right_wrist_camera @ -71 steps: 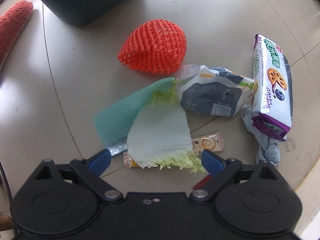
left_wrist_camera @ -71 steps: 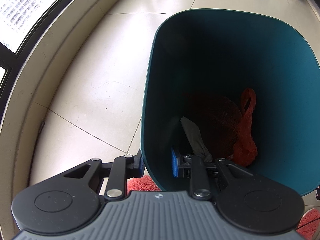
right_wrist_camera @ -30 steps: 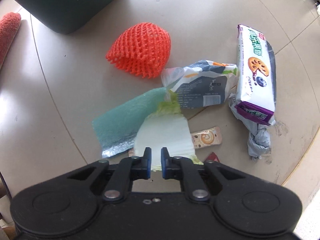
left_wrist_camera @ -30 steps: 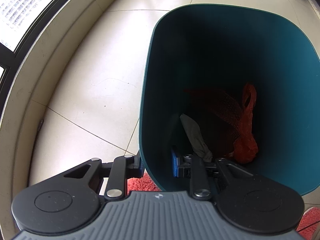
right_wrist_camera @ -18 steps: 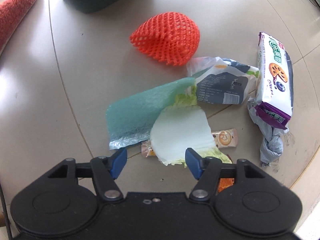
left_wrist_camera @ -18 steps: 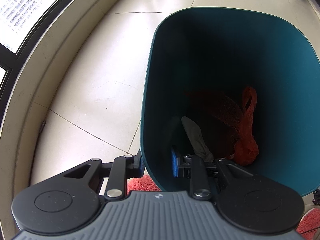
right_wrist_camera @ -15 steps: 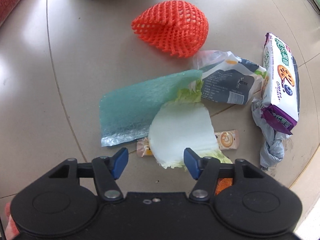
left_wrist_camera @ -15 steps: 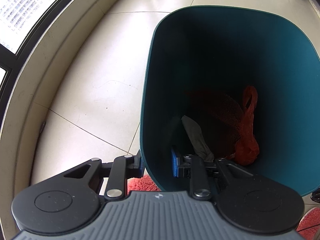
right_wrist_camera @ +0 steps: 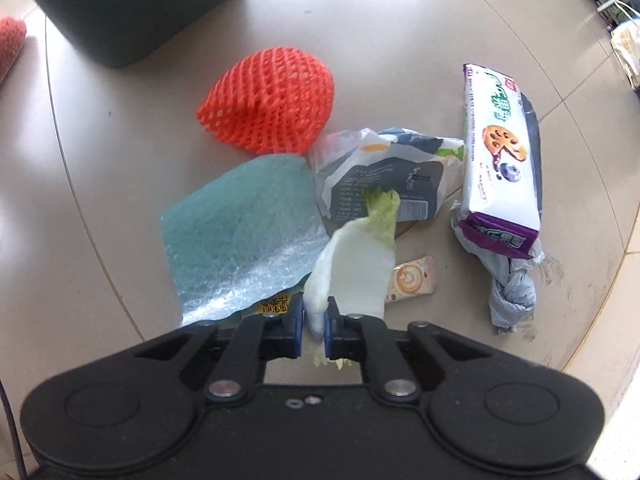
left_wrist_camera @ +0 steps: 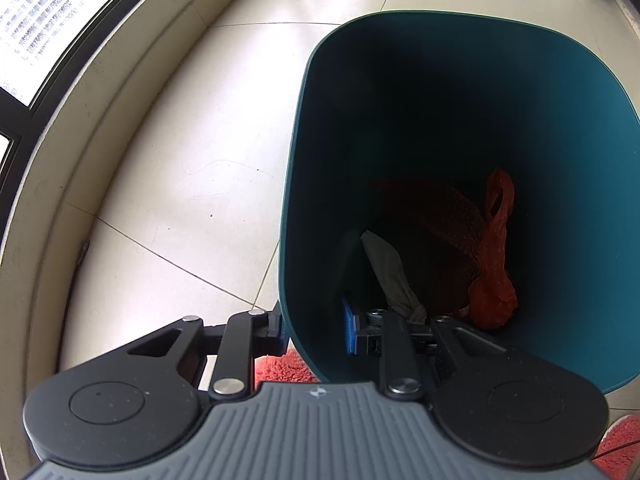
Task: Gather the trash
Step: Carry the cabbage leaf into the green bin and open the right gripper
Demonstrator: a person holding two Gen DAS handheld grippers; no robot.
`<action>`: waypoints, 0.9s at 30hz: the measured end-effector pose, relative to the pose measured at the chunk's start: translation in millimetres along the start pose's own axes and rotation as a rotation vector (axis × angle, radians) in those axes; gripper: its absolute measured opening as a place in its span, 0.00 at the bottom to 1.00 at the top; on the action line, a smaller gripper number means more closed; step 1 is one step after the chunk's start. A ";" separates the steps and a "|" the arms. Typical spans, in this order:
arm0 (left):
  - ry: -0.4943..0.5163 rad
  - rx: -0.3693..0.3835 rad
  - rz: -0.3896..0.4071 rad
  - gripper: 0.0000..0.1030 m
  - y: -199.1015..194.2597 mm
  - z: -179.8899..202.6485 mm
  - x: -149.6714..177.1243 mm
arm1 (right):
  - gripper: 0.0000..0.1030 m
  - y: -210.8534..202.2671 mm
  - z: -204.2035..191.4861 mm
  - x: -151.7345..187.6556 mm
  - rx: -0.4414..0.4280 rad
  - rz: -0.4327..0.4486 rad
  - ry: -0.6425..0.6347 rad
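Observation:
My left gripper is shut on the near wall of the teal bin, one finger outside and one inside. At the bin's bottom lie a red plastic bag, a red net and a pale scrap. My right gripper points down at floor litter. Its jaws are closing, and the blue pads pinch the white stalk end of a cabbage leaf, which curls up off the floor. Beside the leaf lie a teal foam sheet and a coffee sachet.
More litter lies beyond: an orange foam net, a crumpled printed wrapper, a biscuit packet and a twisted grey bag. The dark bin's side stands top left, next to a red mat. A window sill curves along the left of the left wrist view.
My right gripper opened wide over the cabbage leaf, then closed on its stalk end, and the leaf now curls upward. The left gripper and the bin have not moved.

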State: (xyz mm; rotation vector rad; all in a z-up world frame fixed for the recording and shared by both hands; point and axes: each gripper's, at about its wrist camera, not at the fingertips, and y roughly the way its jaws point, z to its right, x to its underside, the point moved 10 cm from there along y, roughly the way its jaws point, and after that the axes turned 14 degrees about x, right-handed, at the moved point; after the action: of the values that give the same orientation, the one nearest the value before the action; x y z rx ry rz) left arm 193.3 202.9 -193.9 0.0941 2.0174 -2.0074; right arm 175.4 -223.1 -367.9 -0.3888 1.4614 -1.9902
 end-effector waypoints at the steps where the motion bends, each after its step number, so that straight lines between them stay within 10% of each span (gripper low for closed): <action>1: -0.001 0.002 0.001 0.23 0.0 -0.3 1.1 | 0.08 -11.3 6.1 -5.6 -0.018 0.019 0.034; 19: -0.022 0.032 0.004 0.23 -3.5 -7.5 0.3 | 0.08 -275.8 9.1 -160.6 -0.358 0.482 0.326; 27: -0.016 0.043 0.033 0.23 -11.8 -8.9 0.5 | 0.08 -295.9 -52.3 -231.2 -0.376 0.532 0.219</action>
State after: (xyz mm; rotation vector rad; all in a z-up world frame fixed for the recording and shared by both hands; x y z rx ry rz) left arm 188.4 211.2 -182.7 0.1194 1.9507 -2.0246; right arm 227.9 18.8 -80.7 0.0724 1.8506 -1.3684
